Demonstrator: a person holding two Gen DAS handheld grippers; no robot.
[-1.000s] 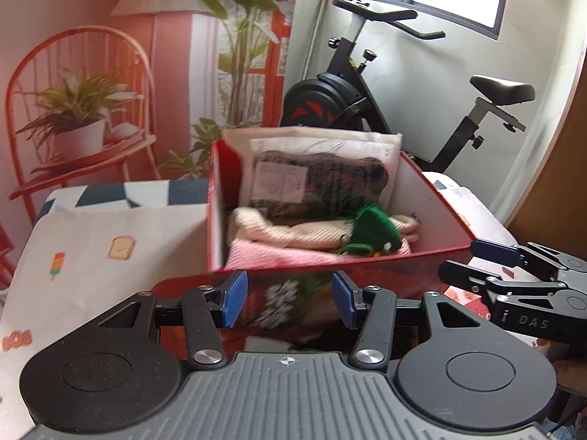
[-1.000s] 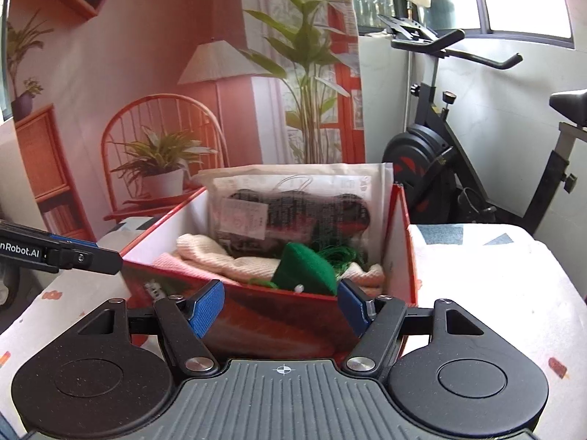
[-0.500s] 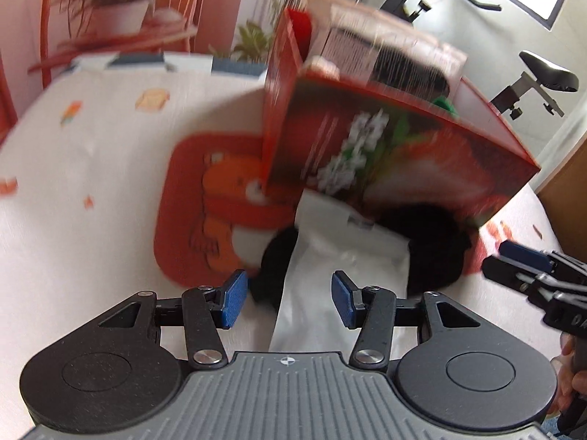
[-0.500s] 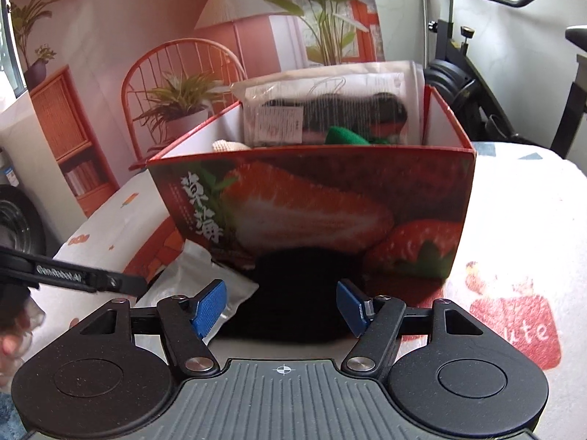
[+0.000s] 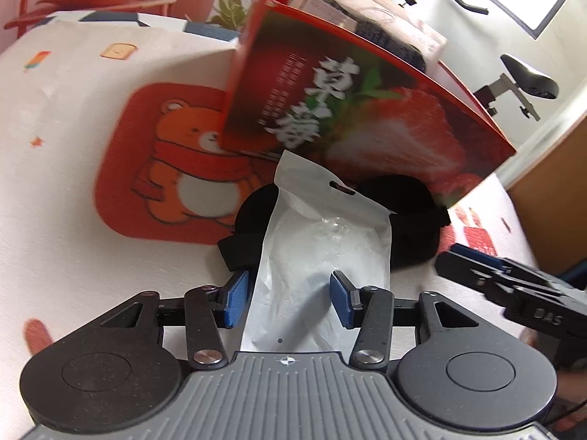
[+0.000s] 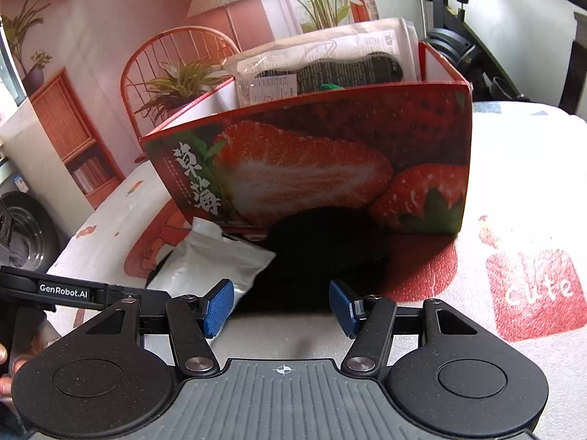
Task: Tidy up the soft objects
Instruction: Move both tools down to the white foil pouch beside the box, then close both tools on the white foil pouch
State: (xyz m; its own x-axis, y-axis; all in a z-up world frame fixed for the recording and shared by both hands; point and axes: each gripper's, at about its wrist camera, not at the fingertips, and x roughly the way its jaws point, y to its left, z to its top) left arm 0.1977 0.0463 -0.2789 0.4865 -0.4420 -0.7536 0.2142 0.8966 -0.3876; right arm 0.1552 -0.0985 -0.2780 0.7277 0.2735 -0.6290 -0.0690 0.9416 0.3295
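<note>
Left gripper (image 5: 290,299) sits low over the table (image 5: 66,242) with its blue pads spread wide, one on each side of the near end of a white pouch (image 5: 323,253), holding nothing. That straddle looks like the setup for a pinch, with the pouch lying lengthwise along the fingers so they can close across its narrow width. The pouch is flat, matte and slightly crinkled, with a hang slot at its far end, which reaches the foot of the box (image 5: 367,110). It rests on top of a black mask (image 5: 407,220), a soft padded piece with a strap showing at its left. Both lie in front of the box, partly on a bear print (image 5: 165,168) of the tablecloth. The right gripper (image 5: 513,289) waits at the right edge of this view.

From the right wrist, the right gripper (image 6: 281,306) is also spread wide and empty, aimed at the mask (image 6: 323,253), which lies against the box (image 6: 330,168) front. The pouch (image 6: 209,264) lies just left of its line. The box already holds a bagged dark item (image 6: 330,66), so these two likely go in next.
</note>
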